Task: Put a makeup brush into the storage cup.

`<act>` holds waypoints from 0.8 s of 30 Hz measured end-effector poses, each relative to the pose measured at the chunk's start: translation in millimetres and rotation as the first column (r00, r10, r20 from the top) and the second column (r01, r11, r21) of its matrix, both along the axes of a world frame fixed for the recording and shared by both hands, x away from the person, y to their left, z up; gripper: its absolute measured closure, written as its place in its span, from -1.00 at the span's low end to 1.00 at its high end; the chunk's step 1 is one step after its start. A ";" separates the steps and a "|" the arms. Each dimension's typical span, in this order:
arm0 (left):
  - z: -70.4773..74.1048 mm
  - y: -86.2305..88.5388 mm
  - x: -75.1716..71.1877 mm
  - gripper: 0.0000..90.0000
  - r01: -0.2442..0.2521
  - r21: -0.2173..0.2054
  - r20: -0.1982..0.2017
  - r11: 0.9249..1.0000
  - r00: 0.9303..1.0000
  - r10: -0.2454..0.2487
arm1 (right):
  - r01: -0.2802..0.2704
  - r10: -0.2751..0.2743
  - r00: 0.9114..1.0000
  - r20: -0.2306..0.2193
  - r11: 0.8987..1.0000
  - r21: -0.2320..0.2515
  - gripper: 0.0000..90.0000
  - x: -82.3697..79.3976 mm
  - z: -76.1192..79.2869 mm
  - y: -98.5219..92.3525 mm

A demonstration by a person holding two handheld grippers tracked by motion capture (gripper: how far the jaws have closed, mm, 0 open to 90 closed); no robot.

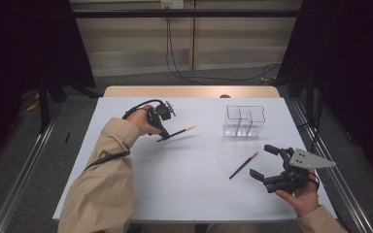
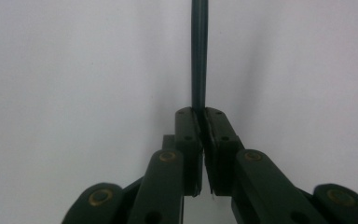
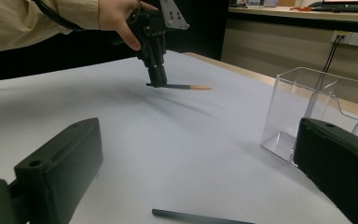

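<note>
My left gripper [image 1: 161, 136] is shut on a dark pencil [image 1: 177, 132] with an orange end, held a little above the white table. In the left gripper view its pads [image 2: 189, 128] clamp the pencil shaft [image 2: 199, 51], which runs straight up. The right gripper view shows the left gripper [image 3: 157, 83] holding that pencil [image 3: 182, 87] level above the table. A second dark pencil [image 1: 243, 165] with an orange tip lies on the table just left of my right gripper [image 1: 262, 163], which stands open. Its shaft [image 3: 200, 218] lies between the wide jaws in the right gripper view.
A clear plastic holder [image 1: 245, 121] with compartments stands at the back right of the white table [image 1: 194, 189]; it also rises close by as the clear holder [image 3: 317, 107] in the right gripper view. Cables hang down the wall behind the table.
</note>
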State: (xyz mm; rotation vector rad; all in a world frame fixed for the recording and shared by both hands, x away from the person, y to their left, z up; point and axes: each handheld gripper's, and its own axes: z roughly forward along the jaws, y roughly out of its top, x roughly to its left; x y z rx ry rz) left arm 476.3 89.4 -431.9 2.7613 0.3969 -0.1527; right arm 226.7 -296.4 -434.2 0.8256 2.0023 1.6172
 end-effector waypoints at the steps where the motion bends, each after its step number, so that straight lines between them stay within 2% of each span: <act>1: -0.3 1.1 -0.3 0.89 -0.006 -0.015 0.004 1.000 1.000 0.006 | 0.000 0.000 1.000 0.000 1.000 0.001 -0.99 0.0 0.0 0.0; 2: -0.3 1.1 -0.3 0.89 -0.006 -0.015 0.004 1.000 1.000 0.006 | 0.000 0.000 1.000 0.000 1.000 0.001 -0.99 0.0 0.0 0.0; 8: -3.0 7.9 -1.6 0.89 -0.037 -0.088 -0.007 0.995 0.999 0.036 | -0.002 0.002 1.000 0.000 1.000 0.000 -0.99 0.2 -0.2 0.7; 9: -3.0 7.9 -1.6 0.89 -0.037 -0.088 -0.007 0.995 0.999 0.036 | -0.002 0.002 1.000 0.000 1.000 0.000 -0.99 0.2 -0.2 0.7; 13: -3.6 9.7 -3.3 0.89 -0.072 -0.130 -0.008 0.989 0.997 0.071 | 0.001 -0.001 1.000 -0.001 1.000 -0.003 -0.99 0.4 -0.2 0.6; 15: -3.9 11.6 -3.7 0.89 -0.092 -0.148 0.005 0.985 0.996 0.094 | 0.001 -0.001 1.000 -0.003 1.000 -0.002 -0.99 0.5 -0.4 0.0; 17: -3.6 12.4 -3.7 0.89 -0.099 -0.160 -0.001 0.982 0.995 0.100 | 0.001 -0.001 1.000 -0.003 1.000 -0.001 -0.99 0.4 -0.3 -0.1; 18: -3.4 13.1 -3.8 0.89 -0.091 -0.167 0.011 0.982 0.995 0.094 | 0.002 -0.002 1.000 -0.004 1.000 -0.002 -0.99 0.2 -0.1 0.0; 19: -2.9 13.1 -6.2 0.89 -0.115 -0.196 0.010 0.974 0.993 0.119 | 0.000 0.000 1.000 0.000 1.000 -0.002 -0.99 0.3 -0.2 0.3; 20: -2.9 13.1 -6.2 0.89 -0.115 -0.196 0.010 0.974 0.993 0.119 | 0.000 0.000 1.000 -0.001 1.000 -0.002 -0.99 0.3 -0.2 0.5; 22: -1.8 13.6 -7.4 0.89 -0.121 -0.224 0.024 0.967 0.991 0.129 | -0.001 0.001 1.000 -0.002 1.000 -0.002 -0.99 0.3 -0.2 0.5; 23: -1.6 14.0 -8.8 0.89 -0.141 -0.258 0.021 0.956 0.988 0.151 | 0.001 -0.001 1.000 -0.001 1.000 -0.002 -0.99 0.5 -0.3 0.5; 24: -1.7 14.6 -8.8 0.89 -0.137 -0.259 0.027 0.956 0.989 0.149 | 0.000 0.000 1.000 -0.004 1.000 -0.002 -0.99 0.3 -0.2 0.3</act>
